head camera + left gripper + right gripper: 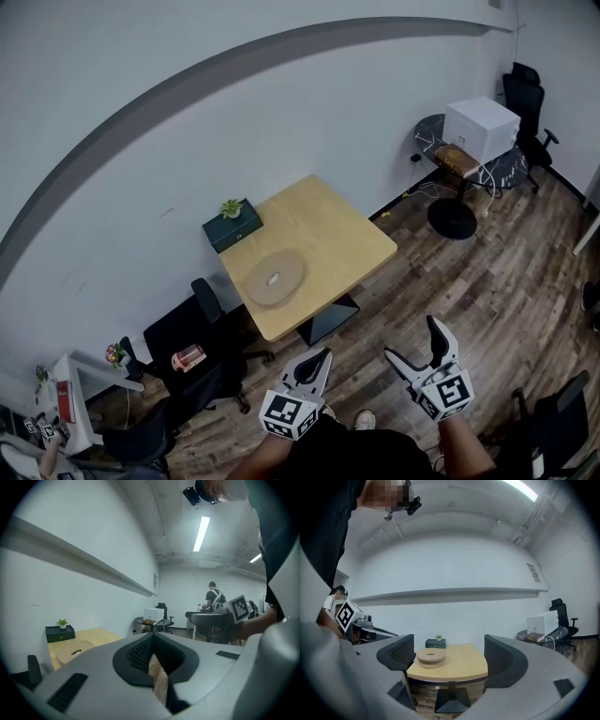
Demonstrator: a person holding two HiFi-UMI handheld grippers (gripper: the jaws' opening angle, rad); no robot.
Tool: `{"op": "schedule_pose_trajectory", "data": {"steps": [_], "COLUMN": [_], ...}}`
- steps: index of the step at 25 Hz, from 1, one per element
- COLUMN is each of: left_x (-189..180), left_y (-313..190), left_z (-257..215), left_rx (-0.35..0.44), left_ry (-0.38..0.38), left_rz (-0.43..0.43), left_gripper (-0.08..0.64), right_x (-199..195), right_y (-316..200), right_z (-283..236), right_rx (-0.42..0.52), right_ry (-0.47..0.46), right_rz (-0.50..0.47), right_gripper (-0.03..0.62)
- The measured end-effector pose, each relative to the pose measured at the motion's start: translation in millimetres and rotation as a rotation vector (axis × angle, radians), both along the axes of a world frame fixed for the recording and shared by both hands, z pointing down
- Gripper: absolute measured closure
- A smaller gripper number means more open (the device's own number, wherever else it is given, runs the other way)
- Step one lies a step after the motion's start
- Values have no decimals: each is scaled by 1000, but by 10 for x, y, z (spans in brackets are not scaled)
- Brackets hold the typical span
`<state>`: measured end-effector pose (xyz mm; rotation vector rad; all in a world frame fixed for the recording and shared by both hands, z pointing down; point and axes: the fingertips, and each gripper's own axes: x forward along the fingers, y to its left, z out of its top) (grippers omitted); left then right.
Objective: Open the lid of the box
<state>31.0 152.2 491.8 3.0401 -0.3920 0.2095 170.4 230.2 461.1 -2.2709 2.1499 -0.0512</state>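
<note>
A round, flat wooden box with its lid on lies on the light wooden table by the wall. It also shows in the right gripper view as the wooden box and in the left gripper view as the wooden box. Both grippers hang close to the person's body, well short of the table. My left gripper has its jaws together with nothing held; its pads meet at the left gripper. My right gripper stands open and empty, and the right gripper frames the table and box from afar.
A dark green box with a small plant sits at the table's back corner. Black office chairs stand left of the table. At the far right are a white box on a dark round table and another chair. A person stands far off.
</note>
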Motion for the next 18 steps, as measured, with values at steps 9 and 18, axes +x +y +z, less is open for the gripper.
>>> {"op": "schedule_pose_trajectory", "data": {"steps": [9, 18], "left_x": [-132, -192], "left_y": [-623, -1513], "left_z": [110, 211], "left_rx": [-19, -34], "left_ry": [-18, -19], "left_rz": [-103, -190], "left_gripper": [541, 541], "right_x": [-171, -206], "right_y": [-780, -1848], "right_z": [89, 28], "right_rx": [-119, -53], "right_ry": [19, 42], "right_rz": [-160, -275], "right_gripper": [121, 144]}}
